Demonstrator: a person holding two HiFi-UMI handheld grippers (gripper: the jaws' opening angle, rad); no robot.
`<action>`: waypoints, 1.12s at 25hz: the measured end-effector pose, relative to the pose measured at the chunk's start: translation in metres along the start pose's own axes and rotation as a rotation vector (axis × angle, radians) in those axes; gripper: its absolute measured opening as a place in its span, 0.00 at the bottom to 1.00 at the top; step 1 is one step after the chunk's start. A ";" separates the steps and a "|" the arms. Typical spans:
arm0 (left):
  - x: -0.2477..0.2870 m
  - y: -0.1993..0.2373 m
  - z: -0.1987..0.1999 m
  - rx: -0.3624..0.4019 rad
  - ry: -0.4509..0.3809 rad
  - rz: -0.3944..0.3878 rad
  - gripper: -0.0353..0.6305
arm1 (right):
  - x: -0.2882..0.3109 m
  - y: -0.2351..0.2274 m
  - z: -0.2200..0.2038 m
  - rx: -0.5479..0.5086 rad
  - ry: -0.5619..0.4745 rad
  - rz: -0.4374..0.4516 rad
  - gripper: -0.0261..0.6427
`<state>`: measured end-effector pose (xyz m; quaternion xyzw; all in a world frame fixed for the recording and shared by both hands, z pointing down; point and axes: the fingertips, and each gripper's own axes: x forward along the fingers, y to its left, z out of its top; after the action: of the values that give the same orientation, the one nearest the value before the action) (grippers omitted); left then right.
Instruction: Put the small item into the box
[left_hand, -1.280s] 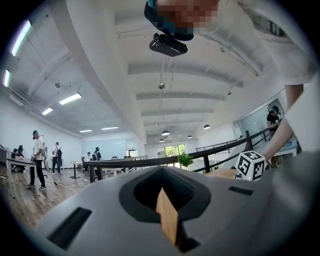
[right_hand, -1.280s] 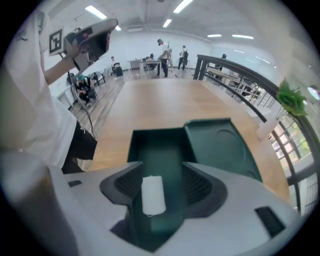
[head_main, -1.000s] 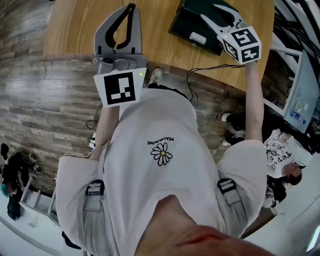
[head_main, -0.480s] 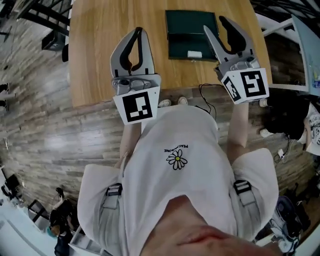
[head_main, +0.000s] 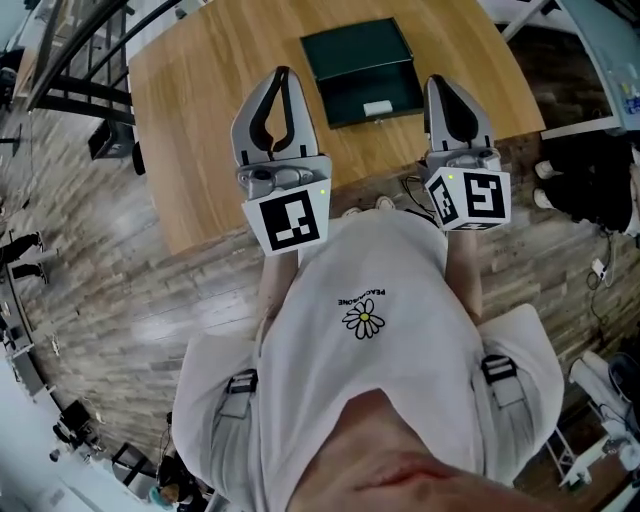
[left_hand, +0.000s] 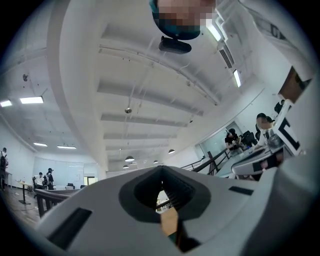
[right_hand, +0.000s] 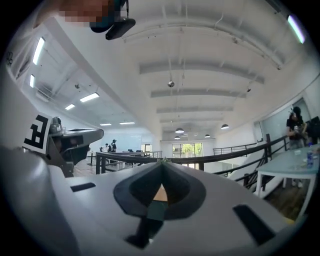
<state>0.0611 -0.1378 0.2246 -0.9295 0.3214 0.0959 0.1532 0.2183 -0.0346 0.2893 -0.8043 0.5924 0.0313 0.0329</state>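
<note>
In the head view a dark green box lies open on the wooden table. A small white item rests on the box's near half. My left gripper hovers over the table to the left of the box, jaws shut and empty. To the right of the box, near the table's front edge, my right gripper is also shut with nothing in it. Both gripper views look up at the ceiling; the left gripper and the right gripper show their tips meeting.
The table's front edge runs just ahead of my feet; wood-plank floor lies below it. A black cable trails on the floor. A dark stand sits left of the table. A railing and people stand far off.
The right gripper's jaws, open beside the box before, are now shut on nothing. Both grippers have drawn back toward the table's front edge, and the head view has swung round.
</note>
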 end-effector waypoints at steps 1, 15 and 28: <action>0.001 -0.001 -0.001 -0.003 0.002 -0.006 0.08 | 0.000 0.000 -0.004 -0.013 0.019 -0.013 0.05; 0.011 -0.023 -0.002 -0.001 0.002 -0.050 0.08 | -0.002 0.001 -0.003 -0.119 0.029 -0.023 0.05; 0.014 -0.031 -0.005 0.010 0.017 -0.077 0.08 | -0.008 -0.002 -0.001 -0.138 0.016 -0.033 0.05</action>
<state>0.0914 -0.1242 0.2326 -0.9412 0.2871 0.0805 0.1589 0.2182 -0.0267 0.2906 -0.8147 0.5756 0.0650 -0.0270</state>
